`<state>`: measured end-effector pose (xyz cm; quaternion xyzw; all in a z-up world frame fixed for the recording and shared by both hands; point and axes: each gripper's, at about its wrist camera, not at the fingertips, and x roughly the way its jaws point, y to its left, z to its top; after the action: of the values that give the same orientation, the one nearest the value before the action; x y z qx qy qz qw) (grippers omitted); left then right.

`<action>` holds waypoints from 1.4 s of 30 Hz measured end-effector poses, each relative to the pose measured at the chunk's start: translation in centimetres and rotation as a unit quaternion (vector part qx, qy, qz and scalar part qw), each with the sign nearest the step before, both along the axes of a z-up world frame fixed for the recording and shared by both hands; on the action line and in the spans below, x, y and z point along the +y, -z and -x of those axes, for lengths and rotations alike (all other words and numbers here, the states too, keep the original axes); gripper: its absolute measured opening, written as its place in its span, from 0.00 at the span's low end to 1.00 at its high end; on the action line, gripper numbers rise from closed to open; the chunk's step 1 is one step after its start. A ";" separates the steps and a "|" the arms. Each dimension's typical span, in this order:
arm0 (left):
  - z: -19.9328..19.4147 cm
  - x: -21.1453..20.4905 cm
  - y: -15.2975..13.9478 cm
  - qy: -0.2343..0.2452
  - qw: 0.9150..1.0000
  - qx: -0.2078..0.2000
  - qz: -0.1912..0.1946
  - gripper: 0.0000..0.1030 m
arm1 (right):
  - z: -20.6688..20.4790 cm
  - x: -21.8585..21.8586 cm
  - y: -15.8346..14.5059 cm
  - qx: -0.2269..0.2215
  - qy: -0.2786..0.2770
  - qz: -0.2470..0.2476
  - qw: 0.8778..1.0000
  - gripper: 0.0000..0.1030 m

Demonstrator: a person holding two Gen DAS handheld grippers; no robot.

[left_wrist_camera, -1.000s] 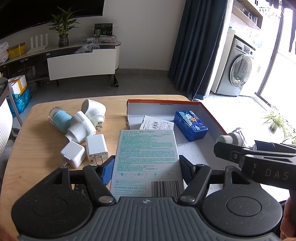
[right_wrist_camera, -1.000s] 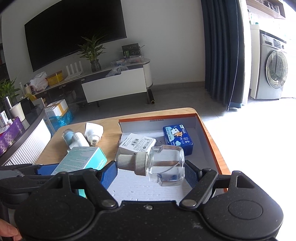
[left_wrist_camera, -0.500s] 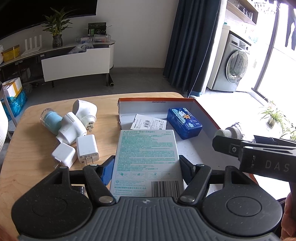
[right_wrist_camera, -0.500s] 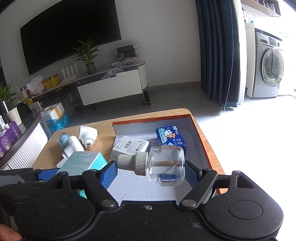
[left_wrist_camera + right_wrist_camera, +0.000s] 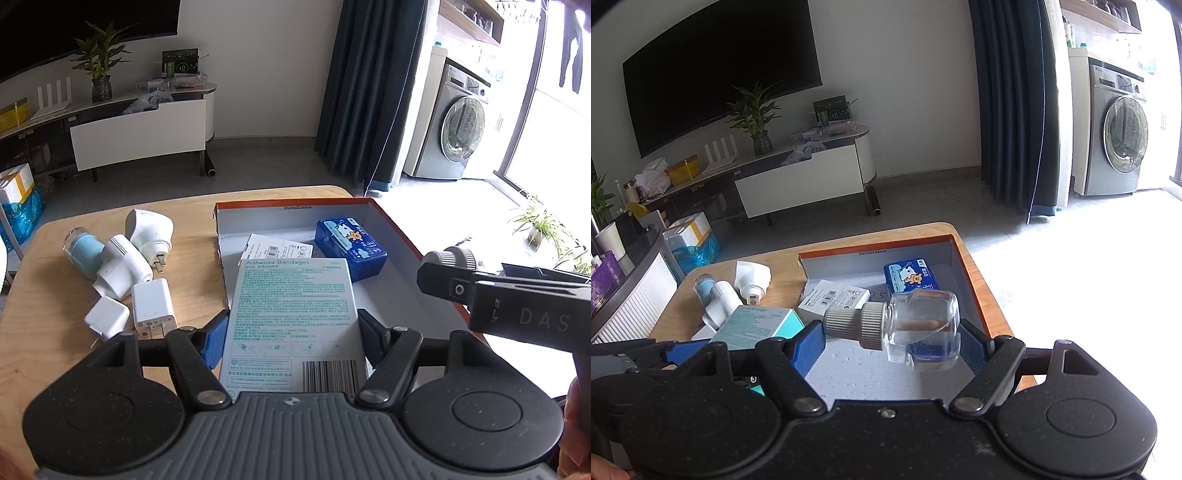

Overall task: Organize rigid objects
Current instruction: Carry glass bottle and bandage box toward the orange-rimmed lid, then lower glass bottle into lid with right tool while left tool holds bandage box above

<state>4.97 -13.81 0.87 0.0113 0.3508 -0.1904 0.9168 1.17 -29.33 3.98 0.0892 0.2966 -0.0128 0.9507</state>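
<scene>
While both grippers hang over the light wooden table (image 5: pixel 44 332), each one holds an object. The left gripper (image 5: pixel 291 338) has its blue pads pressed on the two long sides of a flat white-and-teal cardboard box of adhesive bandages (image 5: pixel 293 314). This box lies with its printed back face up, and its long axis runs along the fingers, away from the camera; the barcode end is near the gripper body and the title end points toward the shallow open cardboard tray with orange rim (image 5: pixel 399 236). The far end of the box reaches over the left wall of the tray.

The right gripper (image 5: pixel 892 338) is closed on a small clear glass bottle with a grey ribbed screw cap (image 5: pixel 923 325). The bottle lies on its side across the jaws, so its long axis goes from one pad to the other: the cap points to the left, toward the left pad, and the glass base is against the right pad. It hangs above the white floor of the tray, not touching it.

Inside the tray lie a blue tin with a cartoon picture (image 5: pixel 351 247) near the far wall and a white flat carton with a barcode (image 5: pixel 277 251) beside it. On the table to the left of the tray there are three white plug adapters (image 5: pixel 149 236), two white square chargers (image 5: pixel 153 308) and a pale blue cylinder (image 5: pixel 86 251), close together.
</scene>
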 end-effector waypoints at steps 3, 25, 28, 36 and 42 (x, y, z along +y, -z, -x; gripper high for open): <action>-0.1 -0.4 0.0 0.004 1.000 -0.001 -0.002 0.69 | -0.2 -0.2 0.0 0.001 0.001 0.000 1.000 0.89; -1.5 -2.7 0.3 0.022 1.000 0.004 -0.009 0.69 | -1.9 -1.4 0.3 0.007 0.002 -0.004 1.000 0.89; -1.6 -2.9 0.3 0.023 1.000 0.005 -0.010 0.69 | -2.1 -1.5 0.3 0.009 0.001 -0.003 1.000 0.89; -1.7 -3.4 0.4 0.027 1.000 0.009 -0.012 0.69 | -2.5 -1.5 0.4 0.013 0.000 -0.002 1.000 0.89; -2.0 -3.6 0.5 0.029 0.999 0.011 -0.013 0.70 | -2.8 -1.5 0.4 0.014 -0.001 -0.002 1.000 0.89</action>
<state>6.98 -17.45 0.33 0.0316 0.3629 -0.2119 0.9068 3.94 -30.87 3.61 0.0903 0.3098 -0.0126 0.9464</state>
